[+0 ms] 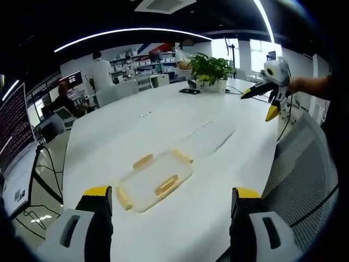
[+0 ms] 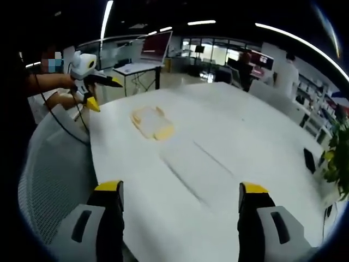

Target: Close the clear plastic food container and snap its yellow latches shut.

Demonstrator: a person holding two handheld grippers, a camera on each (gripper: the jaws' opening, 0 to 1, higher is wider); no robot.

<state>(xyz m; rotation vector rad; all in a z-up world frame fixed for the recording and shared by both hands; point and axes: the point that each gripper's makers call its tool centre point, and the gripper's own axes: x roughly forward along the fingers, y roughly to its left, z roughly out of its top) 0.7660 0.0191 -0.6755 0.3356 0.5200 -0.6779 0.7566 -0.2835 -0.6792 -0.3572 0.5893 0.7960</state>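
A flat clear plastic container (image 1: 154, 181) with yellow latches (image 1: 166, 185) around its rim lies on the white table (image 1: 163, 117), just ahead of my left gripper (image 1: 172, 192). That gripper is open, its yellow-tipped jaws wide apart and holding nothing. In the right gripper view the container (image 2: 151, 123) sits far off toward the table's left edge. My right gripper (image 2: 181, 189) is open and holds nothing. Each gripper also shows in the other's view, held up in a hand beside the table: the right gripper (image 1: 259, 103) and the left gripper (image 2: 106, 94), both with jaws spread.
A potted plant (image 1: 210, 68) and a dark phone (image 1: 189, 91) sit at the table's far end. A mesh chair (image 1: 305, 164) stands by the near edge. A screen (image 1: 13, 131) stands on the left, and people and shelves fill the back of the room.
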